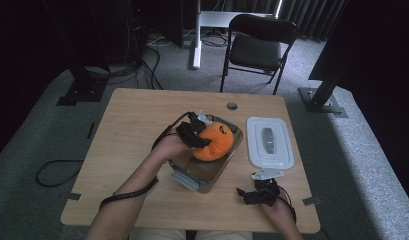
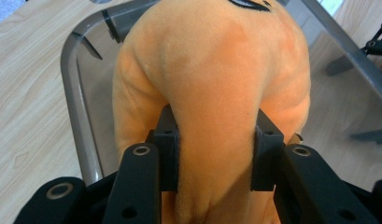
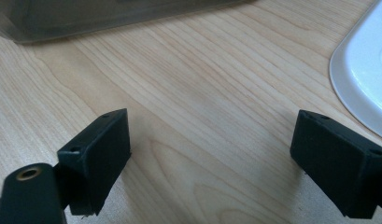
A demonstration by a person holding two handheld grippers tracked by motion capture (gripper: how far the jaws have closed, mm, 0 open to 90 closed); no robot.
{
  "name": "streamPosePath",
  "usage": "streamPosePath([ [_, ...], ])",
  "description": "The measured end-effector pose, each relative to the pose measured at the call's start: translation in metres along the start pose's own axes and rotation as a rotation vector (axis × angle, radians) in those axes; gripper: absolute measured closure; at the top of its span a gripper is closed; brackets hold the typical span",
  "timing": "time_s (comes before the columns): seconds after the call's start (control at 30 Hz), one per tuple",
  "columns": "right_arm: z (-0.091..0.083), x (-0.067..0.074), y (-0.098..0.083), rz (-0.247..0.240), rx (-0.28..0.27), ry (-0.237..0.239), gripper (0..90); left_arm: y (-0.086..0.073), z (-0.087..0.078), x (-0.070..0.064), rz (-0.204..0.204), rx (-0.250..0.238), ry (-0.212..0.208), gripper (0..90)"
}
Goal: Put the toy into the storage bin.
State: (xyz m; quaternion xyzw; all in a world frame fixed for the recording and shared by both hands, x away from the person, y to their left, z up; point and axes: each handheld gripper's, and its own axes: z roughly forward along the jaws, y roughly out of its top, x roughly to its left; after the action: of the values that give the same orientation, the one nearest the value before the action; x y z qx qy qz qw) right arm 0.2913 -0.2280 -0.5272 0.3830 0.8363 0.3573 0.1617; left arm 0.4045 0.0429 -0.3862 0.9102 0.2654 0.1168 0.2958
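An orange plush toy (image 1: 217,142) with black markings lies inside a clear plastic container (image 1: 212,174) at the middle of the table. My left gripper (image 1: 196,135) is shut on the plush toy (image 2: 212,70); both pads (image 2: 169,149) press into its soft body. The container's grey rim (image 2: 74,107) curves around the toy. My right gripper (image 1: 248,195) rests near the table's front right, open, with bare wood between its jaws. In the right gripper view my gripper (image 3: 212,154) hovers just over the tabletop, with the container's wall (image 3: 109,14) ahead.
A white lid (image 1: 270,141) with a grey centre lies flat right of the container; its edge (image 3: 361,79) shows at the right. A black folding chair (image 1: 257,45) stands beyond the table's far edge. A cable (image 1: 127,192) trails from my left forearm.
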Motion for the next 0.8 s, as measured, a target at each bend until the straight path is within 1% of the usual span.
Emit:
streamPosePath([
  [0.1,0.0,0.0,0.0,0.001,0.0,0.0,11.7,0.0,0.003,0.0,0.009,0.017,-0.002,64.6],
  [0.17,0.0,0.0,0.0,0.001,0.001,0.001,11.7,-0.001,0.006,0.001,0.004,0.024,-0.008,64.6],
  [0.23,0.0,0.0,0.0,0.001,0.001,0.001,11.7,-0.002,0.008,0.001,0.01,0.036,-0.013,64.5],
  [0.33,0.0,0.0,0.0,0.001,0.0,0.0,11.7,-0.003,0.012,0.002,0.005,0.046,-0.021,64.5],
  [0.5,0.0,0.0,0.0,0.0,0.0,0.0,11.7,-0.003,0.016,0.003,0.008,0.068,-0.031,63.4],
  [0.6,0.0,0.0,0.0,0.0,0.001,0.0,11.7,-0.003,0.017,0.003,0.01,0.077,-0.03,63.2],
  [0.8,0.0,0.0,0.0,0.0,0.001,0.0,11.7,-0.001,0.022,0.001,0.032,0.121,-0.026,60.0],
])
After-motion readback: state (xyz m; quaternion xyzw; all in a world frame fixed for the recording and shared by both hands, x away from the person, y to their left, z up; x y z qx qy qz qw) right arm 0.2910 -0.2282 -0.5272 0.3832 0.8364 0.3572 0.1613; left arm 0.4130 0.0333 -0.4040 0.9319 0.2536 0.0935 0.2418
